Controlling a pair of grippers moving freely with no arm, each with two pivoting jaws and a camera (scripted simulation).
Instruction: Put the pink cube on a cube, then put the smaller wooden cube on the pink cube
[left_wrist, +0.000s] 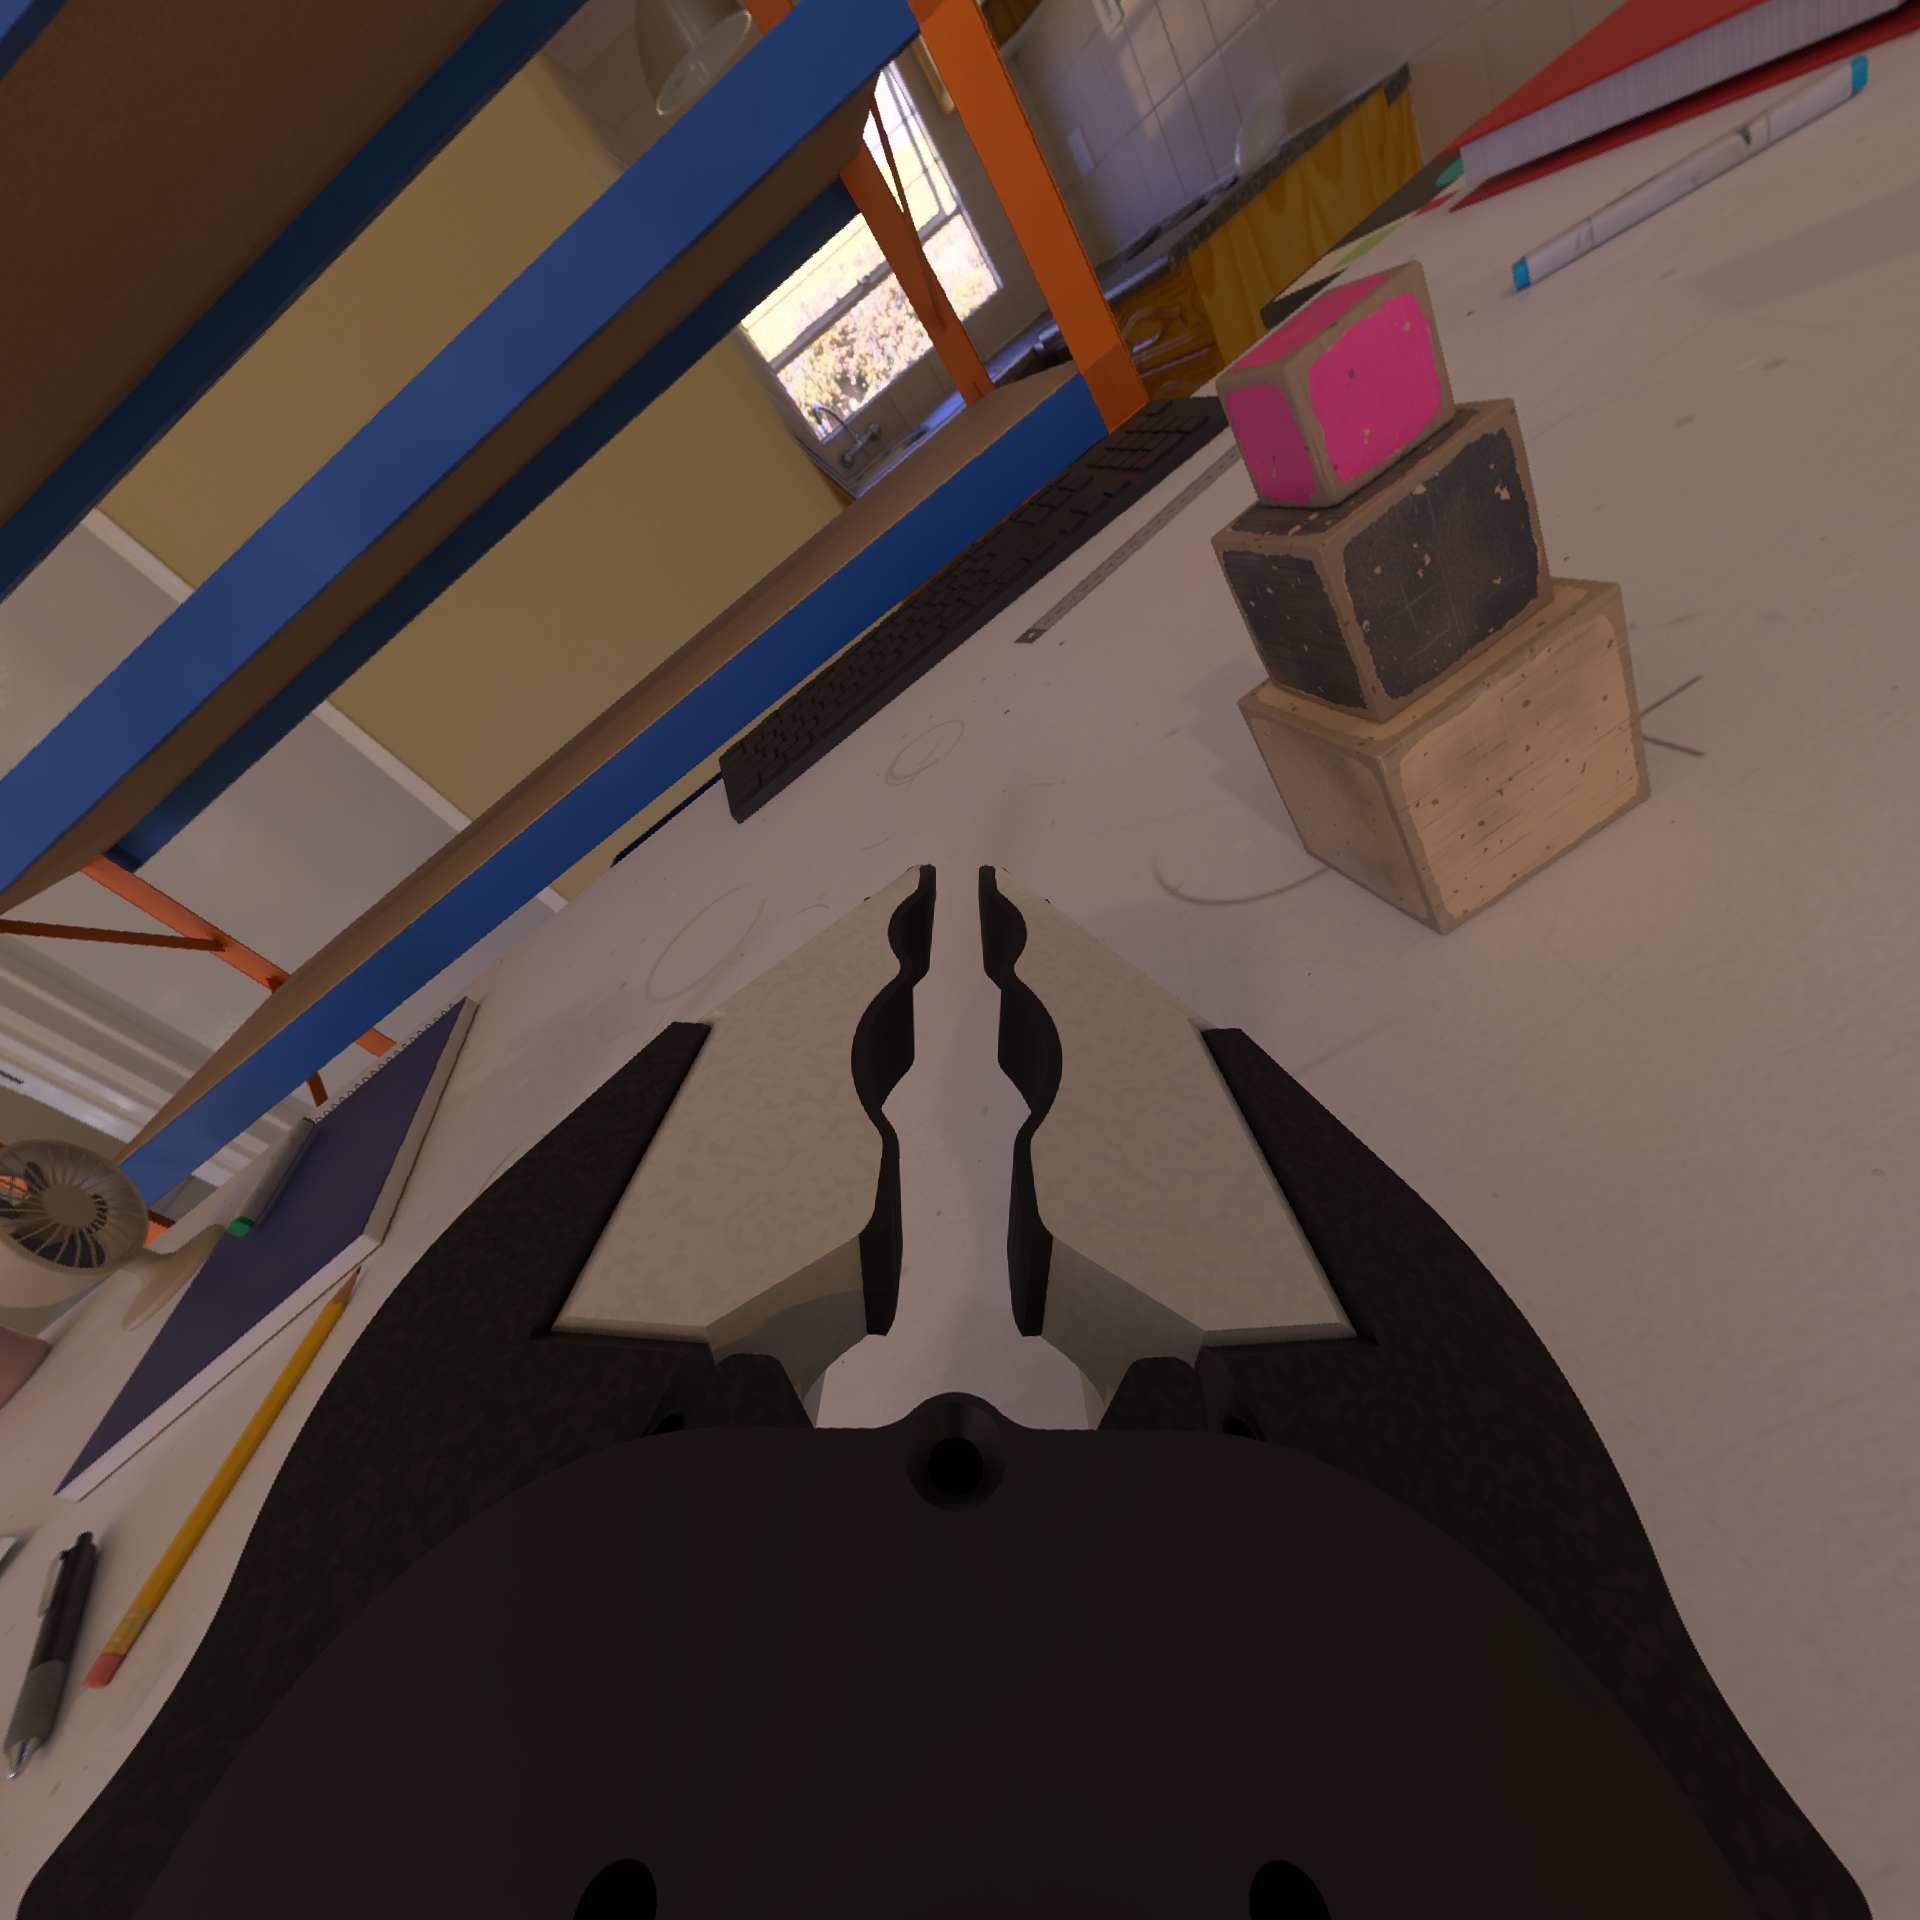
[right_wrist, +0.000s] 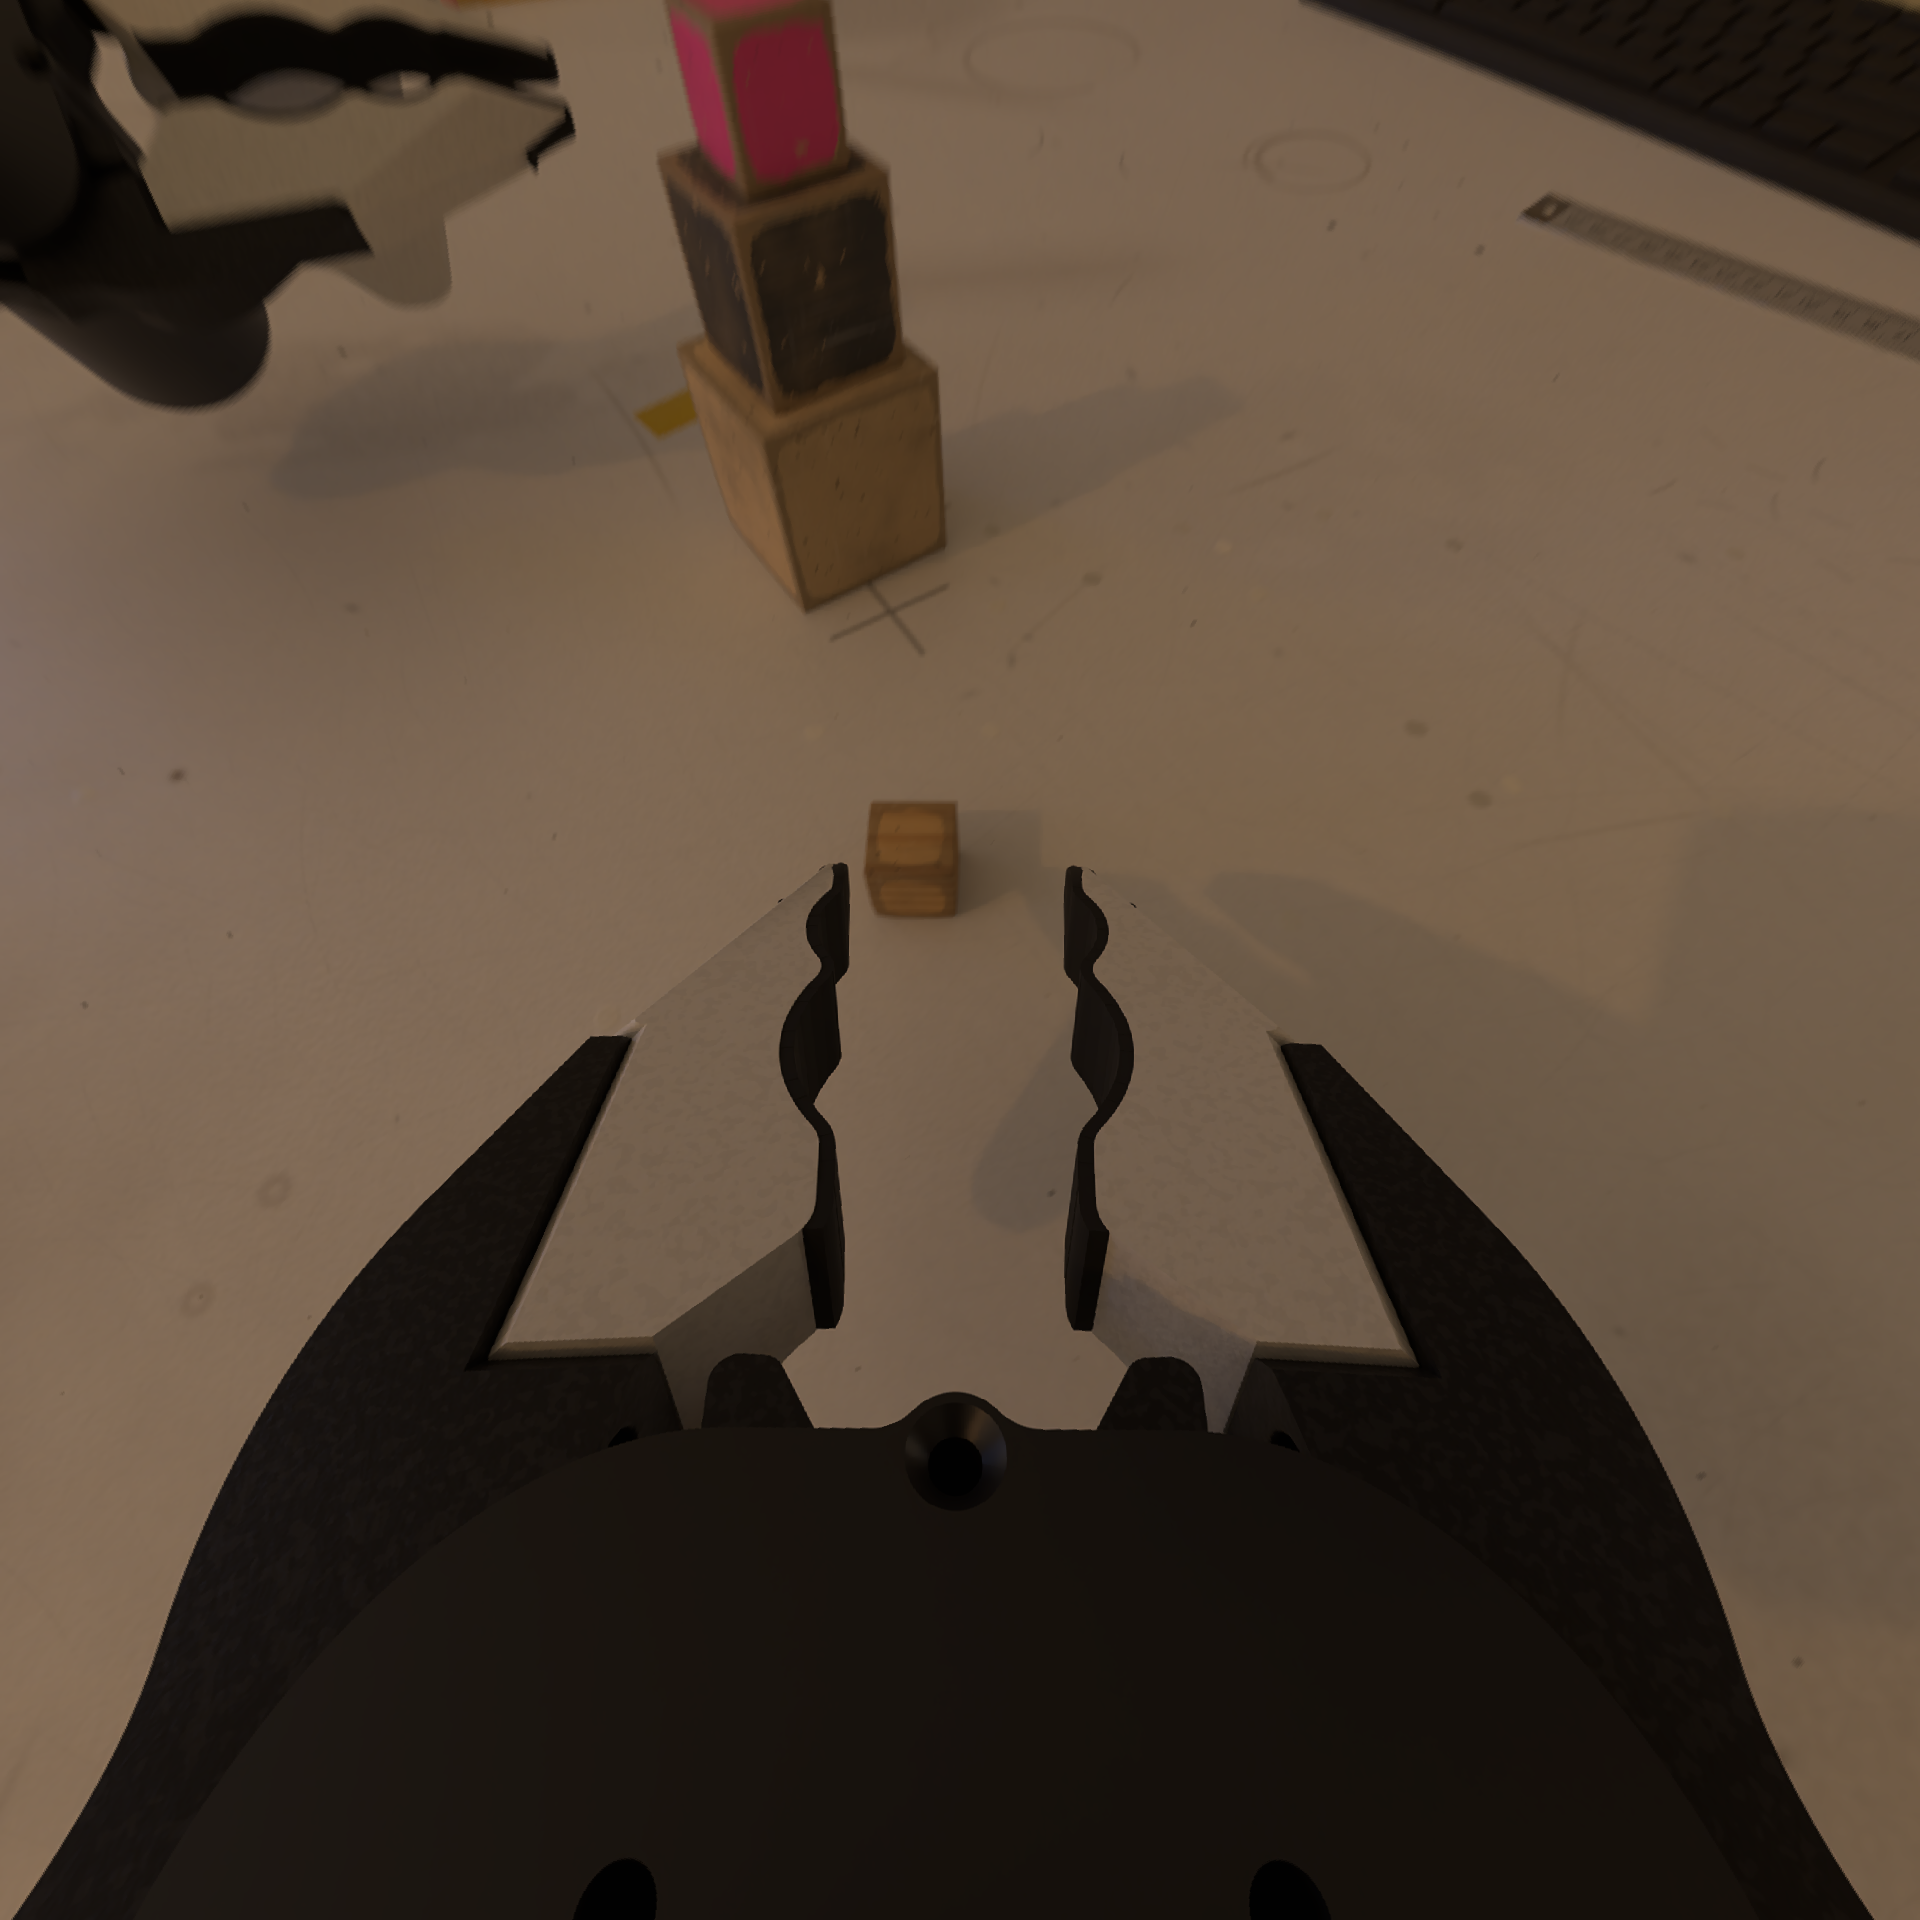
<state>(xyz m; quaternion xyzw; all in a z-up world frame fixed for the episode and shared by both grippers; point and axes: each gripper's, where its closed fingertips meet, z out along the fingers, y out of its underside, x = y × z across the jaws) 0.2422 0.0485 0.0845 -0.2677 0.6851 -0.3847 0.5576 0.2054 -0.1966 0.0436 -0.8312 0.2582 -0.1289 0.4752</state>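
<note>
The left tongs (left_wrist: 957, 883) are hovering over the pale bench (left_wrist: 1351, 1195), their jaws nearly together with only a narrow gap and nothing between them. Off to the right a three-cube stack is standing: the pink cube (left_wrist: 1340, 400) is sitting on a black cube (left_wrist: 1387, 582), which is resting on a larger wooden cube (left_wrist: 1455, 769). A black keyboard (left_wrist: 966, 613) and a metal ruler (left_wrist: 1132, 545) are lying beyond. At the left, a yellow pencil (left_wrist: 223, 1475), a dark pen (left_wrist: 52, 1652) and a notebook (left_wrist: 281, 1247) are lying beside a small fan (left_wrist: 68, 1210).
</note>
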